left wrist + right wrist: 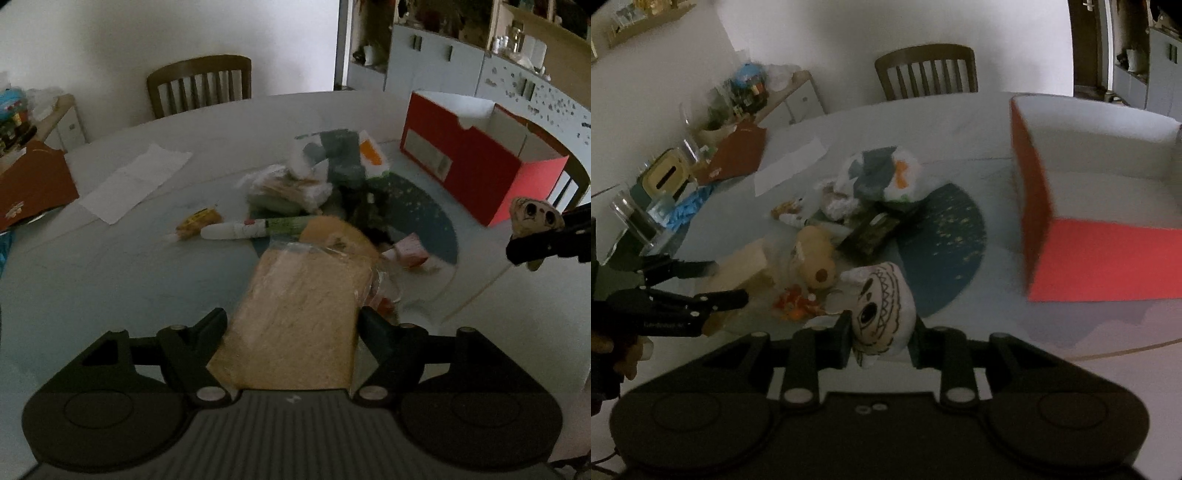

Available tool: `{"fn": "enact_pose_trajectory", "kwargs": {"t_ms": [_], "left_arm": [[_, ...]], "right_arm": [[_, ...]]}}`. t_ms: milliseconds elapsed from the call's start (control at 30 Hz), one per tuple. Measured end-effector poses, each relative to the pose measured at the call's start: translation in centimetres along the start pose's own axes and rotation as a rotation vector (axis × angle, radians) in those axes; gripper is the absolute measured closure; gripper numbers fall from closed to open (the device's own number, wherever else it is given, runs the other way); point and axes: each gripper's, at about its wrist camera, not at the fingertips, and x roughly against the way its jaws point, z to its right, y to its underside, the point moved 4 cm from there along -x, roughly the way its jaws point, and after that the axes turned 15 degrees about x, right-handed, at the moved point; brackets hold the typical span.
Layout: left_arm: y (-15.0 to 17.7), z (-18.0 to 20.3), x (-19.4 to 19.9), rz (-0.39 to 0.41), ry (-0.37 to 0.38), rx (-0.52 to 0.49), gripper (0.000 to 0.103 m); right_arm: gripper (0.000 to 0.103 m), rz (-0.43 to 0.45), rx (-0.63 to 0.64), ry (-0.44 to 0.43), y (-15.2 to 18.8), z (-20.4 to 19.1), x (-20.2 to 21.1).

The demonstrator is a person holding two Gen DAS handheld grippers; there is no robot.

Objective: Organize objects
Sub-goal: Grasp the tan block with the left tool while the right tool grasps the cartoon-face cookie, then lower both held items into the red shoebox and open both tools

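A wooden chair (pixel 201 83) stands against the white wall behind the table's far edge. A sheet of white paper (pixel 135 182) lies flat near the table's far left edge, just beside a brown cardboard piece (pixel 31 184). At far right, grey cabinets (pixel 436 61) line the room under cluttered shelves.

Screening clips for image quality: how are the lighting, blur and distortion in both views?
Left wrist view: dim, the curved round table edge shows fisheye bending, and the tan sponge-like block is soft. Right wrist view: equally dim, with the red open cardboard box smeared by motion blur.
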Motion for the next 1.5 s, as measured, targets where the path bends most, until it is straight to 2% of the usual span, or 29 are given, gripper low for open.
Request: {"fn": "enact_pose_trajectory", "kwargs": {"t_ms": [200,633,900,1367,1500], "left_arm": [[-0.4,3.1,1.7,0.033,0.011,0.022,0.026],[-4.2,14.4,3.0,0.092,0.105,-0.104,0.026],[-7.0,21.7,1.3,0.107,0.161,-0.194,0.026],[-11.9,30.5,-3.7,0.110,0.166,-0.322,0.026],[-12.8,31.9,-5.6,0.090,0.165,-0.328,0.026]], "right_arm": [[0.075,0.025,0.015,0.024,-0.5,3.1,3.2],[0.075,0.090,0.016,0.135,-2.1,12.2,7.6],[0.075,0.107,-0.018,0.183,-2.3,17.1,8.1],[0.075,0.080,-0.039,0.220,-1.0,22.8,7.7],[0.075,0.068,-0.037,0.228,-1.0,23.8,7.1]]}}
